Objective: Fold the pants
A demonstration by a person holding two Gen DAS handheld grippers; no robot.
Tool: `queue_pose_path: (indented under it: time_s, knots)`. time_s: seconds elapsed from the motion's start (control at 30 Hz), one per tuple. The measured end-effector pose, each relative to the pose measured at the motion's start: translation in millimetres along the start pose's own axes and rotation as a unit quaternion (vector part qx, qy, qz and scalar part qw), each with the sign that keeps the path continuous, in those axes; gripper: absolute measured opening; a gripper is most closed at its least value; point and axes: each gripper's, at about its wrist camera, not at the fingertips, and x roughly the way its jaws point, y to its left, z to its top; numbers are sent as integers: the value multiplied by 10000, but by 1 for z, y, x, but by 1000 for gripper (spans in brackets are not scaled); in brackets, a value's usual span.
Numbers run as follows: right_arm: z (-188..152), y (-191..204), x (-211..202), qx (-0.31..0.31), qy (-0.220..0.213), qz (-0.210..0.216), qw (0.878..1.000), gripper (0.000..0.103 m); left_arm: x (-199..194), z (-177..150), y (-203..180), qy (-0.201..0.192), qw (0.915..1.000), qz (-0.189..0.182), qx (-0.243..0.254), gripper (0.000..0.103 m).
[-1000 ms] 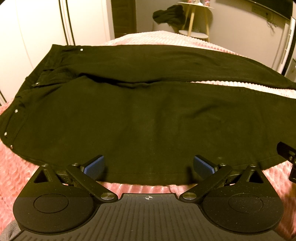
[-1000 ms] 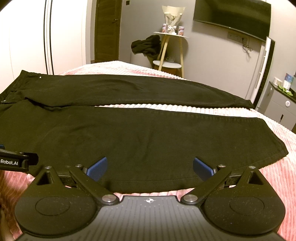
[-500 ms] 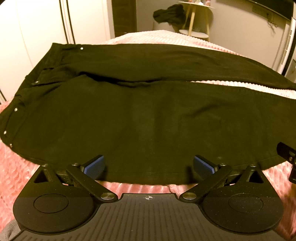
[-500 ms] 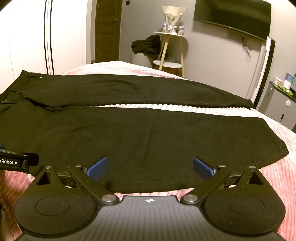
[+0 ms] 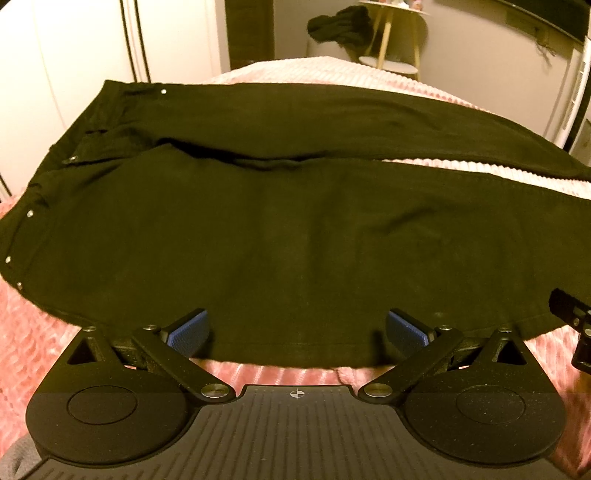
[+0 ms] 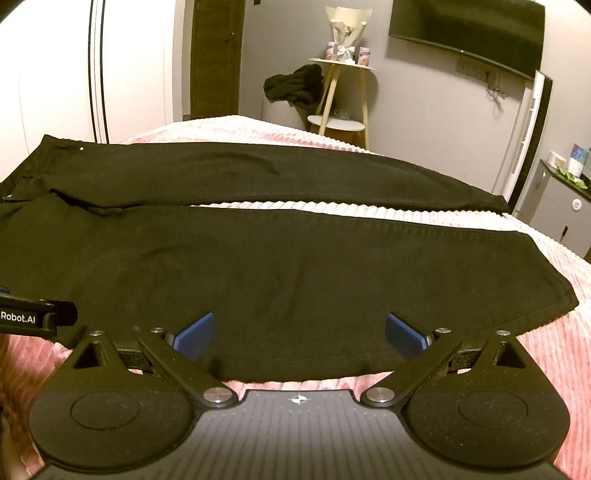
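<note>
Two tools, both spread wide and empty. Left wrist view: left tool (image 5: 297, 328) sits at the near edge of the pants (image 5: 295, 229), flat on the bed (image 5: 33, 332); nothing has moved. Right wrist view: right tool (image 6: 300, 330) likewise, seemingly just above the fabric; folding not begun.

Black pants (image 6: 295, 266) flat on pink bedspread (image 6: 535, 354)

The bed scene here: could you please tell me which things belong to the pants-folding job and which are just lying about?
Part of the job:
- black pants, spread flat on the pink bedspread
- left gripper, fingers open
- right gripper, fingers open

Just lying about:
- dark garment draped by the side table
- bouquet
- wall TV
</note>
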Motion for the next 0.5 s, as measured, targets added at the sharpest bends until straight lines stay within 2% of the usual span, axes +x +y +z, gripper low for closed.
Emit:
queue_pose_path:
  time_s: [0.3, 0.5]
  knots:
    - [1, -2, 11, 30, 222, 37, 9997, 99, 3, 2, 1, 93, 9999, -51, -34, 103]
    - [4, -12, 30, 329, 589, 16, 9977, 99, 6, 3, 4, 165, 9997, -123, -88, 103]
